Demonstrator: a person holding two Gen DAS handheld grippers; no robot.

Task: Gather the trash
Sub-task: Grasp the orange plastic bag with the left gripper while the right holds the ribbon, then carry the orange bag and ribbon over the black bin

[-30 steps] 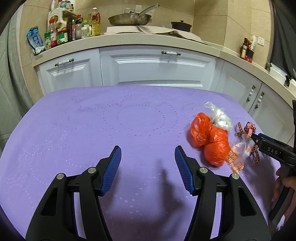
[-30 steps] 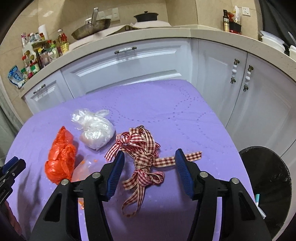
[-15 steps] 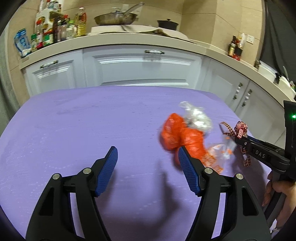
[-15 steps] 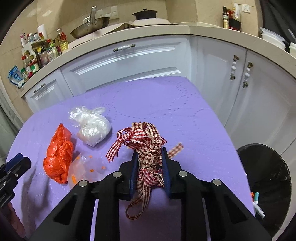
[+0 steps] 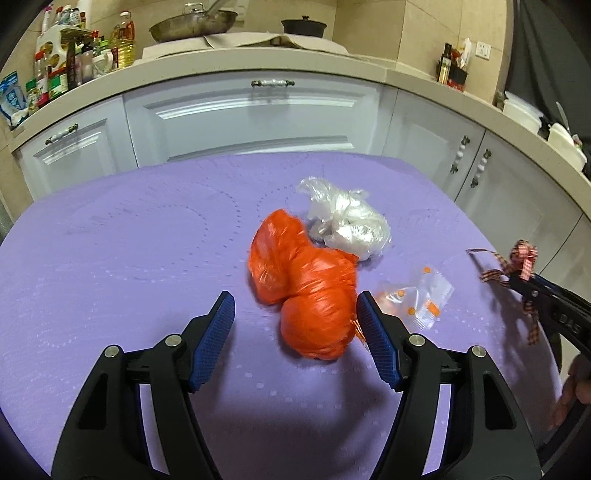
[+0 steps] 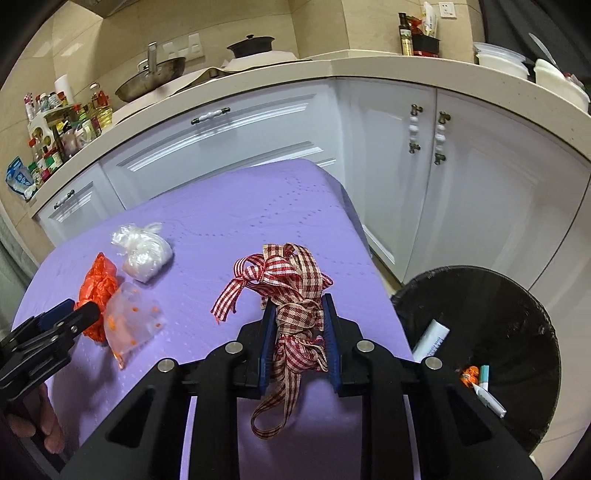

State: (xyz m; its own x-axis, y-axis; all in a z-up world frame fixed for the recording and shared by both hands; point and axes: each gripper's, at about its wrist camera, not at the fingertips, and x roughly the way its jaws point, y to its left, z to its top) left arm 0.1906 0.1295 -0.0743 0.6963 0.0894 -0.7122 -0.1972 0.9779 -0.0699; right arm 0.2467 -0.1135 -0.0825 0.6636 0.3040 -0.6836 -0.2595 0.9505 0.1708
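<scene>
Your right hand-held gripper (image 6: 298, 334) is clamped on the red-and-white gingham ribbon bundle (image 6: 291, 295), its blue pads pressed against the knotted middle; loops fan out above the fingers and a loose tail hangs below them, the bundle raised off the purple bench (image 6: 229, 229) near its right edge. Beside that edge, lower right in the right wrist view, stands the black trash bin (image 6: 517, 314), with a white tube, a pen-like item and an orange scrap inside. Your left hand-held gripper (image 5: 295, 332) is spread wide and holds nothing; the crumpled orange plastic bag (image 5: 306, 288) lies on the bench between its fingers, its near end close to the right pad, though contact cannot be confirmed. Touching the far right side of the orange bag is a wadded clear plastic bag (image 5: 347, 225) with whitish contents. Just to the right of the orange bag lies a flat transparent wrapper with orange dots (image 5: 417, 295). In the left wrist view the ribbon and the right gripper's tip appear at the far right of the bench. Behind the bench run white cabinets (image 5: 258, 114) under a counter carrying a pan (image 5: 192, 26), a dark pot and bottles
</scene>
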